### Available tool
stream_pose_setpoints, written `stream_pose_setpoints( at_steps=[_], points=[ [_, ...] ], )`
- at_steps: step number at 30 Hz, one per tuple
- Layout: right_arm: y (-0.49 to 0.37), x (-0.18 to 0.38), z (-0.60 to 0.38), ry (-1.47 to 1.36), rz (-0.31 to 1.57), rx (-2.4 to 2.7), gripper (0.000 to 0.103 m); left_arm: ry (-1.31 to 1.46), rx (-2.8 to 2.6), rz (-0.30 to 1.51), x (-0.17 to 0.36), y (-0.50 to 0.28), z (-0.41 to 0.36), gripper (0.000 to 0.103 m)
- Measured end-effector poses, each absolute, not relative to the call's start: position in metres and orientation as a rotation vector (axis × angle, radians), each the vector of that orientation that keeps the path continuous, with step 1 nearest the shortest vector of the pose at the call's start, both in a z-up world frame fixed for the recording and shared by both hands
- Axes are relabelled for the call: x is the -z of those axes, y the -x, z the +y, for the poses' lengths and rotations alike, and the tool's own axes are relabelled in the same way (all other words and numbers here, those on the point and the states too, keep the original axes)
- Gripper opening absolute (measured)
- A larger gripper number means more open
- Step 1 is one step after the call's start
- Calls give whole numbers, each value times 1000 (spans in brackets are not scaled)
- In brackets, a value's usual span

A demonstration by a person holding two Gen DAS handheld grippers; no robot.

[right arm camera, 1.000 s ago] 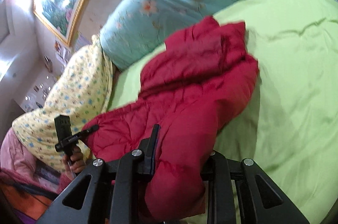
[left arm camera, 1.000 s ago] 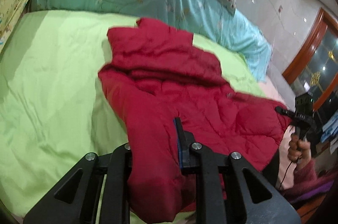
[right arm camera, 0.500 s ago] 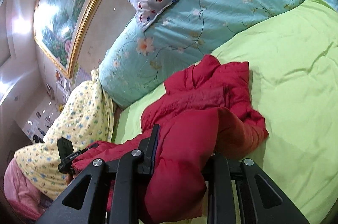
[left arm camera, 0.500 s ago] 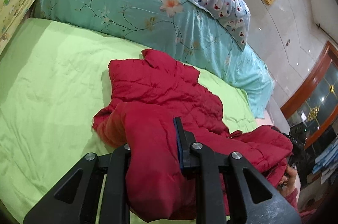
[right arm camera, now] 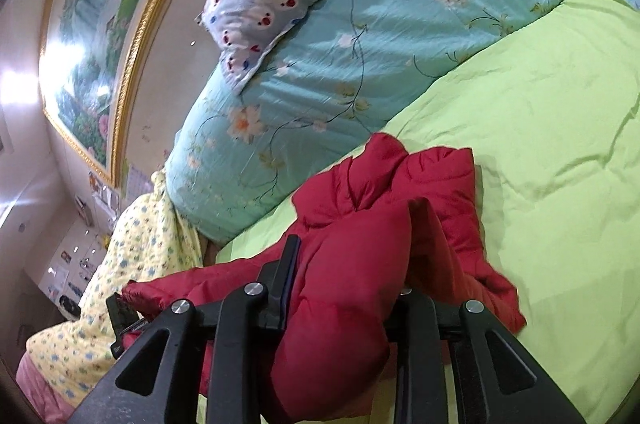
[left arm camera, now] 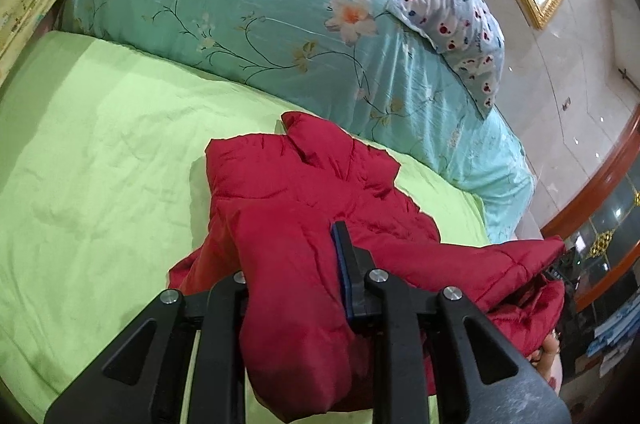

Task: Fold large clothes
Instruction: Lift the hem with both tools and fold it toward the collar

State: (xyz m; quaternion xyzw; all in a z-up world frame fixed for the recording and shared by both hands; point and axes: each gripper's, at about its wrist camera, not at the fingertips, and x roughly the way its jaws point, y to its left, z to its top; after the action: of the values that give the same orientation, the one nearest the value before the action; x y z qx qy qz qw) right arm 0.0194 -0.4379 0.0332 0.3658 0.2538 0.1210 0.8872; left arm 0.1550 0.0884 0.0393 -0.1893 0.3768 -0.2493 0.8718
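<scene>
Jacket (left arm camera: 304, 208) further forward — both claws clamped

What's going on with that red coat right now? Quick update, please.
Both tongs, left and right, shut on red coat. Coat bunched on green bedspread. Nothing in the way.

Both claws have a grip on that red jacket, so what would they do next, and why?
Probably carry the held edge forward and lay it over the red jacket on the green sheet: left gripper and right gripper both hold it bunched.

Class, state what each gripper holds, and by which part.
Both the left gripper and right gripper clamp bunched padding of the red puffer jacket; which part cannot be told.
</scene>
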Motion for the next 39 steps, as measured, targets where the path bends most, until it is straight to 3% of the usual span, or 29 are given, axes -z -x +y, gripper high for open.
stream_pose_setpoints(
  at_steps=[24,39],
  points=[
    [-152,37,-457,-853,581,-14,30,413,332,903,41,-294,38,21],
    [-200,83,-478,-958,570,85,29,394,334,925,44,-329,28,27]
  ],
)
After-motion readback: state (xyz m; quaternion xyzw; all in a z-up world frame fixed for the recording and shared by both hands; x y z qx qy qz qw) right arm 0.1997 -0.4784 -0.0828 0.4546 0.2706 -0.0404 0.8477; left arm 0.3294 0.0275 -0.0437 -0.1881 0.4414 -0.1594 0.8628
